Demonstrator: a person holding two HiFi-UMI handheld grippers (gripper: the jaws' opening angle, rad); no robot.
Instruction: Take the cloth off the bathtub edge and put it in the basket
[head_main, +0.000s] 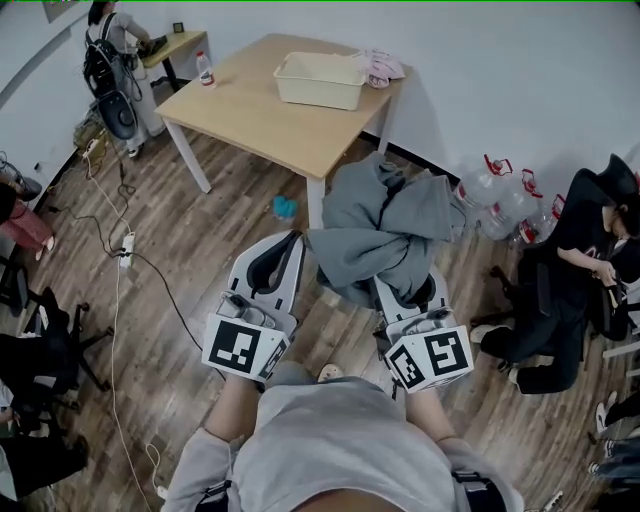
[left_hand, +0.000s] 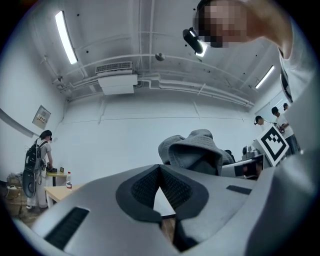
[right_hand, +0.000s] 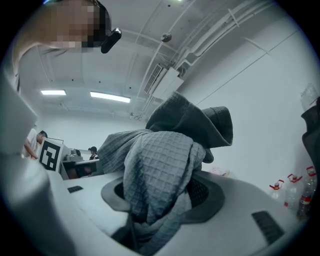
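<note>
The right gripper (right_hand: 160, 200) has its jaws clamped on the cloth (right_hand: 160, 165). A bunched fold of grey waffle weave fills the space between the pads, spills out below them and piles up over the tips. In the head view the cloth (head_main: 385, 225) drapes over the front of the right gripper (head_main: 405, 290) and hides its jaw tips. It hangs in the air above the wooden floor (head_main: 200, 260).

The left gripper (left_hand: 160, 172) has its jaw tips closed together, with only a small empty gap behind them and nothing gripped. In its own view the cloth (left_hand: 192, 150) rises just past the tips, off to the right. From the head view the left gripper (head_main: 290, 245) sits just beside the cloth's left edge; whether it touches cannot be told.

Beyond both grippers stands a wooden table (head_main: 270, 120), its near corner right behind the cloth. The cream basket (head_main: 320, 80) sits near the tabletop's far right edge, well apart from the cloth. A pink item (head_main: 382, 65) lies just beside the basket at the far right corner, and a bottle (head_main: 204, 68) stands at the left corner.
</note>
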